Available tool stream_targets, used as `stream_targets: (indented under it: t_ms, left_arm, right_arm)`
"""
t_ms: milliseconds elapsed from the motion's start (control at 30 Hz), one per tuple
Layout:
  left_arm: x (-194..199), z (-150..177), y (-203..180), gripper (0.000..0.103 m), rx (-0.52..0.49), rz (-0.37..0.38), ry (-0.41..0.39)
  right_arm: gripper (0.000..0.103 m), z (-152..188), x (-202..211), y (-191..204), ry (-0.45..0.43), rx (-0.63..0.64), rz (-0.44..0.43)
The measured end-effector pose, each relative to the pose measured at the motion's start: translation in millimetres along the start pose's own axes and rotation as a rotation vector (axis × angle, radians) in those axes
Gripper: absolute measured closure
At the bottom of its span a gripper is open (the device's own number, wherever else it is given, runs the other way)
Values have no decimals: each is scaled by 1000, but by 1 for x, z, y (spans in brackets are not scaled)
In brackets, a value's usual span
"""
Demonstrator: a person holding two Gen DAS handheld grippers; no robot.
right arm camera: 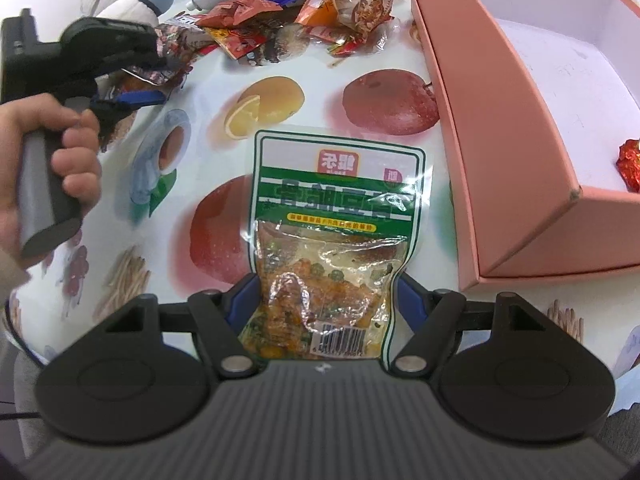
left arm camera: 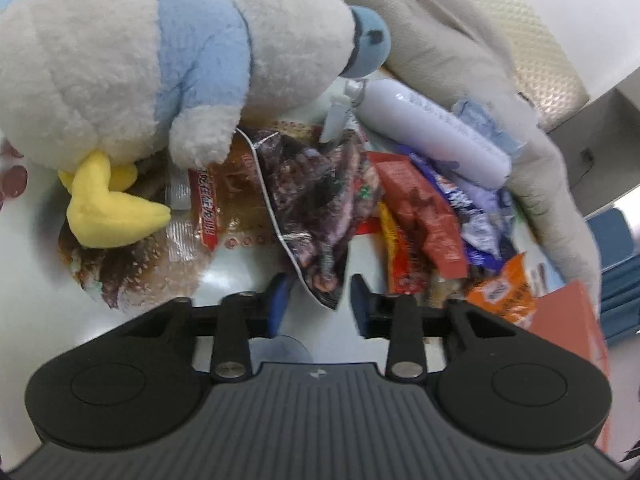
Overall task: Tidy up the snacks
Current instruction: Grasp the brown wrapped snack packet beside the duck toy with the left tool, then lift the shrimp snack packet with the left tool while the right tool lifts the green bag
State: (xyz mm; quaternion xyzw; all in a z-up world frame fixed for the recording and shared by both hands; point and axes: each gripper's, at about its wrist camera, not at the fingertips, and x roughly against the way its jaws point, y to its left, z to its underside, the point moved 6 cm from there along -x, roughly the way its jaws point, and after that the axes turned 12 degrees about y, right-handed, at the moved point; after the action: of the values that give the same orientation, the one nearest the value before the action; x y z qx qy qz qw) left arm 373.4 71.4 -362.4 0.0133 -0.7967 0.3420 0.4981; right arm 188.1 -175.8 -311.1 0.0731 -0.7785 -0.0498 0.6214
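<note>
Right gripper (right arm camera: 324, 300) is clamped on the bottom of the green snack pouch (right arm camera: 334, 216), whose long axis runs straight ahead, with the pink box (right arm camera: 496, 184) just to its right, so that hand's nearest. Left gripper (left arm camera: 318, 304) has its jaws apart around a dark crinkly packet (left arm camera: 316, 204), not squeezing. Everything's on a fruit-print tablecloth (right arm camera: 280, 96), snack pile (right arm camera: 296, 12) further back.

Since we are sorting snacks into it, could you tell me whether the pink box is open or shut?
Open: the pink box shows no lid, its white interior exposed, with a red wrapped snack inside.
</note>
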Motion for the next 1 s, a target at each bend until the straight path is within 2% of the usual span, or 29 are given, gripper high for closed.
stream_targets:
  t_ms: [33, 133, 367, 500, 733, 1000]
  left_arm:
    - [-1, -1, 1, 82, 5, -9, -5]
    - [0, -4, 5, 90, 19, -14, -10]
    - [24, 13, -1, 92, -20, -48, -9]
    - [46, 40, 2, 92, -10, -47, 10]
    - [94, 102, 17, 92, 5, -61, 12]
    - [138, 169, 30, 92, 26, -46, 31]
  right_arm:
    - [28, 0, 0, 0, -1, 0, -2]
    - [28, 1, 0, -1, -5, 4, -3]
    - [29, 10, 6, -1, -16, 30, -7]
    - [31, 17, 11, -3, -31, 38, -36]
    - [32, 27, 20, -2, -67, 110, -37]
    - [32, 38, 24, -8, -115, 165, 6]
